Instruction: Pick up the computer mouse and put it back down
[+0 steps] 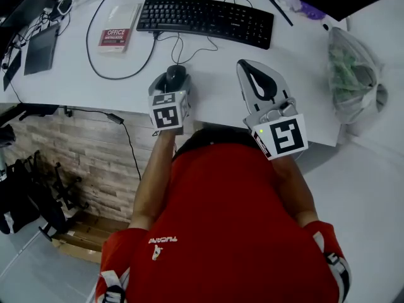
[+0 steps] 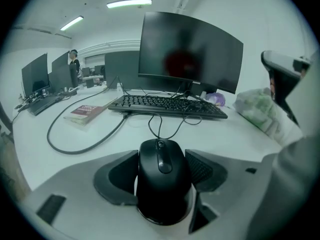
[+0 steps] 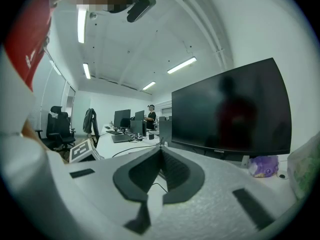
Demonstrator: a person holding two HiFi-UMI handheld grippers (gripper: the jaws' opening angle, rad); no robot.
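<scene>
Leftward, the left gripper (image 2: 162, 158) pinches the black computer mouse (image 1: 175, 76) between its jaws at the white desk's (image 1: 69, 74) near edge, nearer than the keyboard (image 1: 205, 21). Further right, the right gripper (image 3: 161, 153) hovers empty, its jaws pressed together.

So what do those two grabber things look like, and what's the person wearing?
Both the left gripper and right gripper are light grey plastic with dark ridged pads inside the jaws. Each carries a white cube printed with black square markers; a small green light glows by the right one. The person wears a red shirt.
</scene>
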